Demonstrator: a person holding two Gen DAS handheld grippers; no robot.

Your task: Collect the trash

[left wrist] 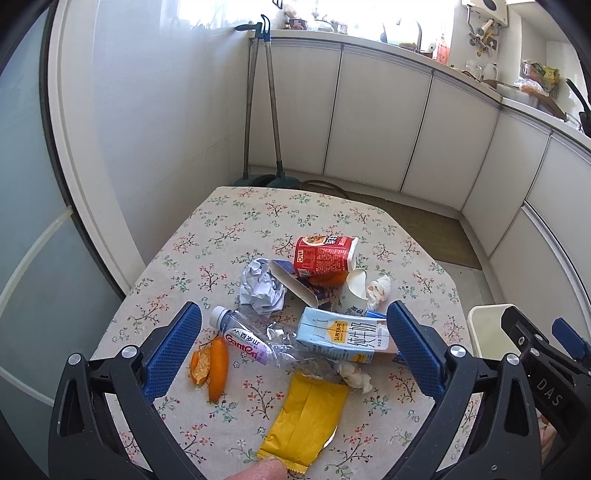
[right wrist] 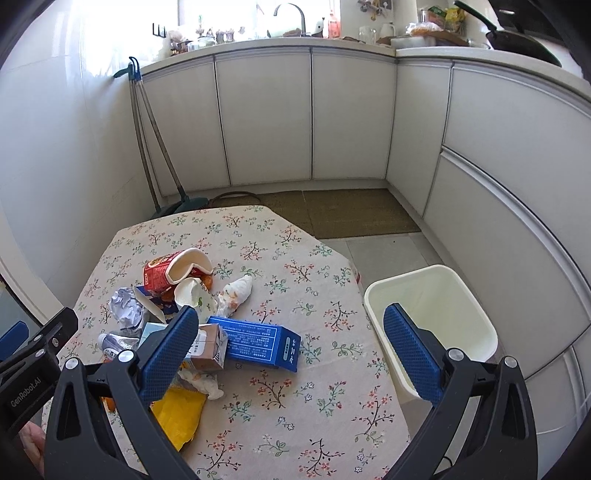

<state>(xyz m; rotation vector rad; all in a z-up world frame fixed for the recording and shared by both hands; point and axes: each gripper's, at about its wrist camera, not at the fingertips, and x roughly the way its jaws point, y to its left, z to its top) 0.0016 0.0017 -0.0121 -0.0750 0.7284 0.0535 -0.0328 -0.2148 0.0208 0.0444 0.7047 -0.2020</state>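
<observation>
White cabinet doors [right wrist: 266, 118] line the far wall, topped by a cluttered worktop with a tap [right wrist: 291, 14] at twelve o'clock. Two long-handled brooms [left wrist: 262, 110] lean in the corner at eleven o'clock, and a brown mat [right wrist: 332, 210] covers the floor below the cabinets.

**Count of what lies on your surface**

You have one crushed plastic bottle [left wrist: 243, 338], one light-blue milk carton [left wrist: 345, 338], one dark-blue box [right wrist: 260, 341] and one red instant-noodle cup [left wrist: 325, 254]. Count one white paper cup [left wrist: 352, 291], one torn-open cardboard box [left wrist: 295, 282], one yellow wrapper [left wrist: 308, 417] and one ball of crumpled paper [left wrist: 260, 286]. You can see two wads of tissue: one stained [left wrist: 378, 290], one near the wrapper [left wrist: 354, 373]. Two strips of orange peel [left wrist: 210, 363] lie together; more orange under the red cup is too hidden to count. Beside the surface stands one white bin [right wrist: 432, 328].
</observation>
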